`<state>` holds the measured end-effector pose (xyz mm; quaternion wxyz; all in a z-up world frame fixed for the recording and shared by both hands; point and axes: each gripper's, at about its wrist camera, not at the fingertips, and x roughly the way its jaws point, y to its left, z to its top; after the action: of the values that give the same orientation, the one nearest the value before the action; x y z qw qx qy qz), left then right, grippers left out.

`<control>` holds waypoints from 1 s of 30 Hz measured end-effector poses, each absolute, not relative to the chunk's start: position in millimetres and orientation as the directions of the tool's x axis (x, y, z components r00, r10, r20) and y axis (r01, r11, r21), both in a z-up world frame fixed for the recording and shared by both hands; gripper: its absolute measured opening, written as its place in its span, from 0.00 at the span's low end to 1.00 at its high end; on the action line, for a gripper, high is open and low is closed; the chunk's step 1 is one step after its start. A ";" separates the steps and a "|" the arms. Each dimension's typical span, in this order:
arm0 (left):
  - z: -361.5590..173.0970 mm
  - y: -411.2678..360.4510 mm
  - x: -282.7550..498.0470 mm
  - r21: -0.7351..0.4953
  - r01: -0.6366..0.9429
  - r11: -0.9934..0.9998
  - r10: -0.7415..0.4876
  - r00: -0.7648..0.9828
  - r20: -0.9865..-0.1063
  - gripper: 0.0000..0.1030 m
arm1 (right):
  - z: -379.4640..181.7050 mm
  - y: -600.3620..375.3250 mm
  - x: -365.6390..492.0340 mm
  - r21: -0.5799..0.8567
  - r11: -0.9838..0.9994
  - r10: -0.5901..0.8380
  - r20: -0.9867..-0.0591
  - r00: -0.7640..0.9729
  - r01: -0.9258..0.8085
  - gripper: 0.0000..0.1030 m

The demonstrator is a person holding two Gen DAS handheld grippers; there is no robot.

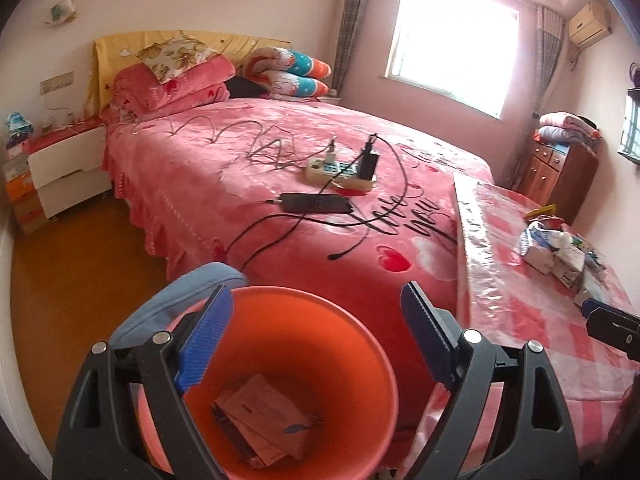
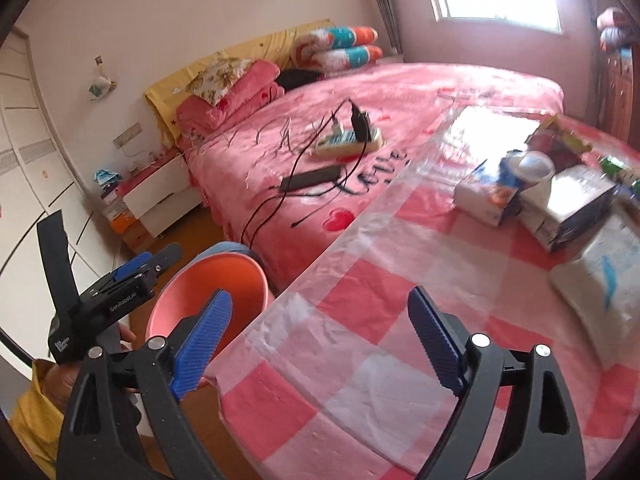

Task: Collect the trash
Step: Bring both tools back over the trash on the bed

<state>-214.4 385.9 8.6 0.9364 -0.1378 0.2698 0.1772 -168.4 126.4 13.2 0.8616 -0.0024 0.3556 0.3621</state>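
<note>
An orange bin stands on the floor between the bed and the table, with flat cardboard boxes at its bottom. My left gripper hangs open right above the bin's mouth, nothing between its blue pads. In the right wrist view, my right gripper is open and empty over the near corner of the pink checked table. Trash lies at the table's far right: a tissue pack, a white cup, a carton and a white packet. The same bin shows at lower left, beside the left gripper.
The pink bed carries a power strip, a black phone and loose cables. A blue-grey fabric item sits behind the bin. A white nightstand stands far left, a wooden cabinet far right.
</note>
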 end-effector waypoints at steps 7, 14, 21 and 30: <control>16.6 357.2 -205.5 -0.097 -0.339 0.936 0.229 0.794 -0.563 0.84 | 27.9 113.5 -178.5 0.202 0.751 0.616 -0.558 0.557 -0.628 0.95; 19.4 335.4 -198.7 -0.067 -0.270 0.961 0.179 0.785 -0.593 0.84 | 31.8 98.4 -180.6 0.181 0.786 0.576 -0.562 0.594 -0.592 0.95; 20.9 312.5 -193.9 -0.057 -0.197 0.979 0.122 0.780 -0.614 0.84 | 27.3 73.0 -173.6 0.218 0.817 0.546 -0.591 0.594 -0.534 0.95; 33.5 283.8 -173.2 -0.038 -0.121 0.992 0.069 0.768 -0.636 0.84 | 27.6 22.8 -160.0 0.268 0.859 0.504 -0.595 0.626 -0.436 0.95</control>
<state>-173.2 283.8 33.5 0.9395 -0.0384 0.3366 0.0504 -160.0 22.8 27.6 0.9004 0.0488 0.3446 0.2610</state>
